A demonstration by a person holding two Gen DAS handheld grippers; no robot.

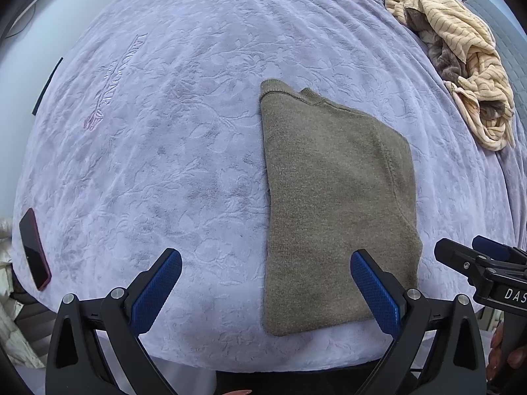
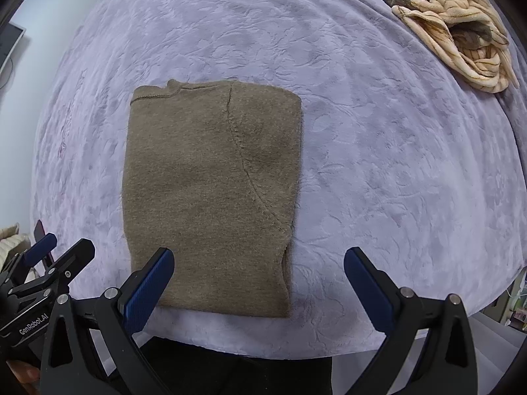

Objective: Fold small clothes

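An olive-brown knit sweater (image 1: 336, 204) lies folded into a neat rectangle on the lavender bedspread (image 1: 164, 131); it also shows in the right wrist view (image 2: 210, 197). My left gripper (image 1: 266, 265) is open and empty, hovering above the sweater's near left edge. My right gripper (image 2: 258, 261) is open and empty, above the sweater's near right corner. The right gripper also shows in the left wrist view at the far right (image 1: 471, 256), and the left gripper at the lower left of the right wrist view (image 2: 62, 250).
A heap of cream striped and grey clothes (image 1: 461, 65) lies at the back right of the bed, also in the right wrist view (image 2: 454, 23). A dark red phone (image 1: 34, 250) lies near the bed's left edge. The bed's front edge runs just before the grippers.
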